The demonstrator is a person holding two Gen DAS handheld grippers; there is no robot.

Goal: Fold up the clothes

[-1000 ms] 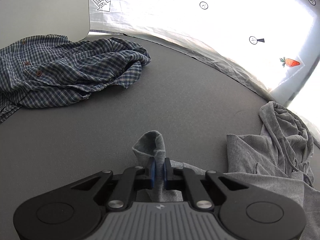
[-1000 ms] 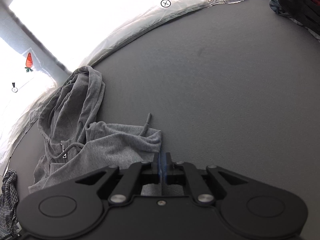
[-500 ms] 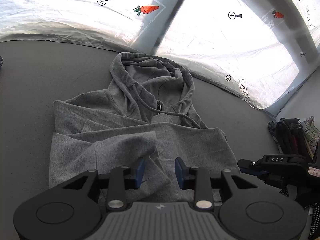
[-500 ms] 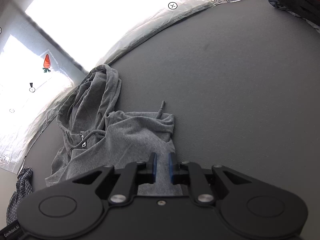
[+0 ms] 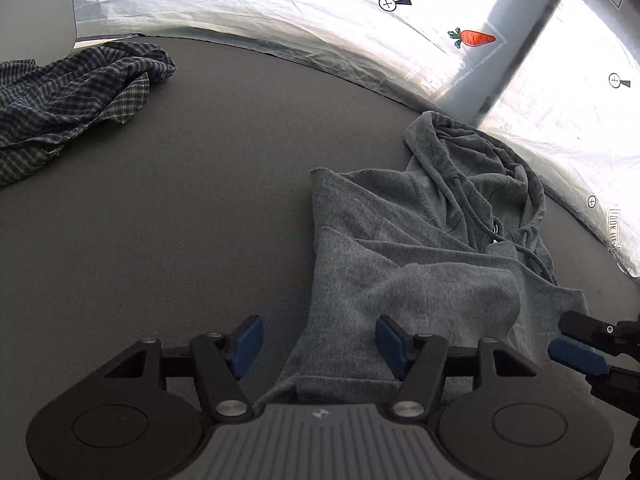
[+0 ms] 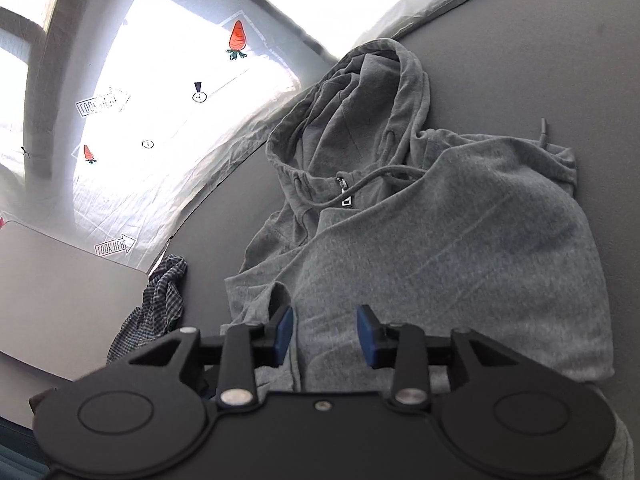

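Note:
A grey zip hoodie [image 5: 432, 276] lies on the dark grey table [image 5: 200, 208], sleeves folded over its front and hood toward the white sheet; it also fills the right wrist view [image 6: 460, 260]. My left gripper [image 5: 319, 343] is wide open and empty over the hoodie's left hem edge. My right gripper [image 6: 325, 334] is open and empty just above the hoodie's body. One blue fingertip [image 5: 576, 356] of the right gripper shows at the right edge of the left wrist view.
A crumpled blue checked shirt [image 5: 68, 96] lies at the far left of the table, also seen in the right wrist view [image 6: 156, 304]. A white plastic sheet [image 5: 320, 12] with carrot and arrow marks borders the table's far edge.
Both grippers were shut on hoodie fabric, then opened and let it go. The left sleeve now lies folded over the body. Both grippers have opened wider and pulled back slightly.

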